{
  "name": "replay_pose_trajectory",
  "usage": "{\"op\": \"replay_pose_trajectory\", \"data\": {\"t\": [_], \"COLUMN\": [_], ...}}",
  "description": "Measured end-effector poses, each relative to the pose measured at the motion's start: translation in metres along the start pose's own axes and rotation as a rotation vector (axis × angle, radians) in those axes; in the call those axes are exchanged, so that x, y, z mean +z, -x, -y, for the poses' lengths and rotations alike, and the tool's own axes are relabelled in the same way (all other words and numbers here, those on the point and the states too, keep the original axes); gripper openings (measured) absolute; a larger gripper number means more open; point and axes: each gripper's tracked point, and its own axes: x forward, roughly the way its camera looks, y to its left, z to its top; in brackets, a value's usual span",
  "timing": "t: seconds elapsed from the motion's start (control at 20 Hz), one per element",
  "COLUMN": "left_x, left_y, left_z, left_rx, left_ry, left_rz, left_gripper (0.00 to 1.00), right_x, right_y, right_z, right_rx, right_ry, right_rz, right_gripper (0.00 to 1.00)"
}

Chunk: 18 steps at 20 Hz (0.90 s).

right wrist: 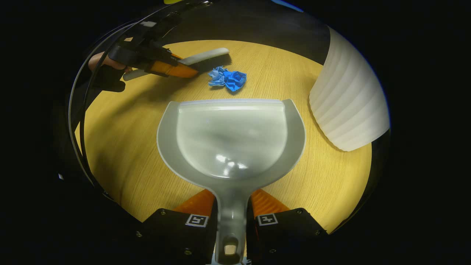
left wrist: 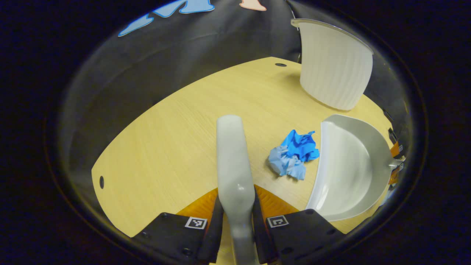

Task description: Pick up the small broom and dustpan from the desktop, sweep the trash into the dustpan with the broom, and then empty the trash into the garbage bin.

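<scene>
Pale wooden counter [right wrist: 121, 154] is carrying everything. Clamping the broom [left wrist: 232, 158], the left claw [left wrist: 237, 215] is pointing its long axis away, the blue trash [left wrist: 293, 154] lying just right of it. Gripping the dustpan [right wrist: 230, 136] handle, the right claw [right wrist: 230, 221] is aiming its lip at the wad; this view is showing their gap, the garbage bin [right wrist: 349, 106] standing right.
</scene>
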Motion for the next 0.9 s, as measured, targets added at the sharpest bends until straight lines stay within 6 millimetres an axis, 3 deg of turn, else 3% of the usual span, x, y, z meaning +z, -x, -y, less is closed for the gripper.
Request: {"op": "replay_pose_trajectory", "data": {"t": [0.05,0.2,0.45,0.6,0.7,0.9], "left_x": [0.008,0.017,0.028,0.026,0.024,0.019], "left_y": [-0.004,-0.004,0.022,0.037,0.048,0.074], "left_z": [0.013,0.044,0.104,0.128,0.138,0.120], "left_rx": [-0.031,-0.111,-0.213,-0.234,-0.241,-0.167], "left_ry": [-0.019,-0.051,-0.070,-0.060,-0.023,0.039], "left_rz": [0.005,0.020,0.040,0.044,0.046,0.067], "left_gripper": [0.42,0.45,0.45,0.45,0.45,0.45], "right_x": [0.001,0.008,0.010,0.010,0.014,0.015], "right_y": [0.001,0.006,0.006,0.005,0.008,0.009], "right_z": [0.000,-0.003,-0.001,0.001,0.001,0.002], "right_rx": [0.010,0.023,0.024,0.015,0.012,-0.003], "right_ry": [0.005,0.021,0.010,0.001,-0.002,0.009], "right_rz": [0.003,0.019,0.059,0.086,0.120,0.162], "right_gripper": [0.34,0.34,0.34,0.34,0.34,0.34]}}
